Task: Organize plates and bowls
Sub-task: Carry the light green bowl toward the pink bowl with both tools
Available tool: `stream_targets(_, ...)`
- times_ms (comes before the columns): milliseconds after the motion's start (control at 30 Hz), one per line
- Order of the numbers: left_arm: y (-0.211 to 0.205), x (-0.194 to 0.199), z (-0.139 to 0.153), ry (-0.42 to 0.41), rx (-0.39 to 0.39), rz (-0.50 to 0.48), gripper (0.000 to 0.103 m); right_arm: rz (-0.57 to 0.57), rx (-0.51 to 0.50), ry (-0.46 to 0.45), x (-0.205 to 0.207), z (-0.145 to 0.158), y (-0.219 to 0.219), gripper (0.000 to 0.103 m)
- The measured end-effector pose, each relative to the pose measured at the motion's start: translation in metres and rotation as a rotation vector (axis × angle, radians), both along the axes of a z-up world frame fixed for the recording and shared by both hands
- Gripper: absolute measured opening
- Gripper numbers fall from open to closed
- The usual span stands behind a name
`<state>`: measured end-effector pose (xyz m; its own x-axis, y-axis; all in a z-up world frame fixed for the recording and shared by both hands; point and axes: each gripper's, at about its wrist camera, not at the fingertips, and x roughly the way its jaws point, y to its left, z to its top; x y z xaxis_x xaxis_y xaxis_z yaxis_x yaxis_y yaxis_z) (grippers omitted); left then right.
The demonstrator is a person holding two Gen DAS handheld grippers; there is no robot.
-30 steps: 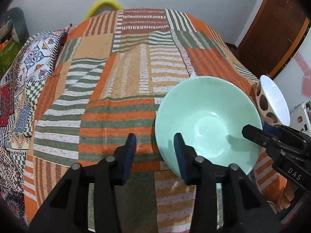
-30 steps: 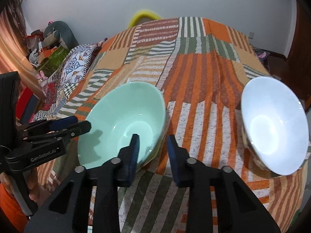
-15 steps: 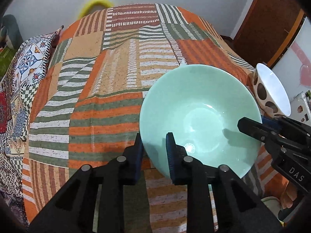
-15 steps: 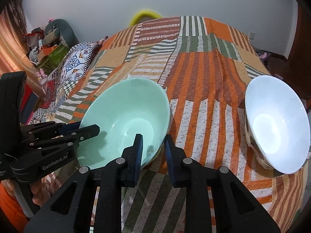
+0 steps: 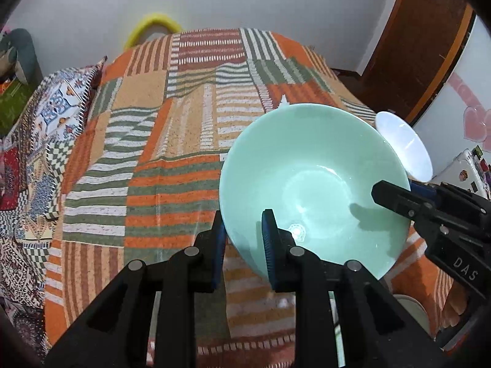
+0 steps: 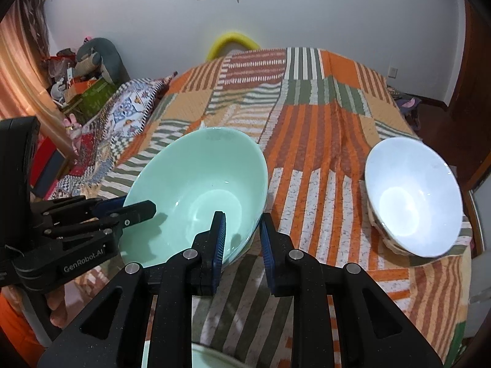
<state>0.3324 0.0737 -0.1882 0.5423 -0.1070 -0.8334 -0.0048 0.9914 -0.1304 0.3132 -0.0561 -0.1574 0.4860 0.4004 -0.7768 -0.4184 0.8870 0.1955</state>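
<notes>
Left wrist view: my left gripper [image 5: 242,239] is clamped on the near rim of the green bowl [image 5: 313,181], one pad outside the wall, one inside. My right gripper [image 5: 396,194] bites the rim from the right. Right wrist view agrees: right gripper [image 6: 242,239] closed on the bowl's [image 6: 196,190] rim, left gripper [image 6: 135,211] pinching the far side. So the bowl is held between both claws, tilted, over the striped bedspread [image 5: 172,141]. I judge it is clear of the cloth, though its underside is out of sight in both views.

White bowl [image 6: 411,196] sits alone on the bedspread to the right, well apart from the green one. It leans on the soft cover, mouth tipped toward me.

Step in hand, as I read it: carry the green bowl across and nest it with the white one. To do it well:
- Keep both hands moving together; a glazed rim slips if one side leads.
- Level the bowl before lowering.
- Come in from above the white bowl, not sideways, since it rests unsteadily on soft bedding.
- Release one claw only once the weight is borne.

Hard to make out: a pale curved edge [image 6: 211,355] at the bottom of the right wrist view, possibly another dish, cut off by the frame. No plates visible. The white bowl's outer pattern is mostly hidden.
</notes>
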Motion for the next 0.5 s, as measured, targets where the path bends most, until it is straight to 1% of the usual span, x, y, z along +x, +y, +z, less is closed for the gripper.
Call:
stream_targets(333, -0.003, -0.054, 0.046, -0.073, -0.003, 0.002, 0.022, -0.006, 0.050, -0.040, -0.035, 0.030, -0.004, 0.021)
stream_targets(500, -0.003, -0.085, 0.060, -0.092, -0.005, 0.006, 0.022, -0.001, 0.068, -0.052, -0.054, 0.040, -0.003, 0.021)
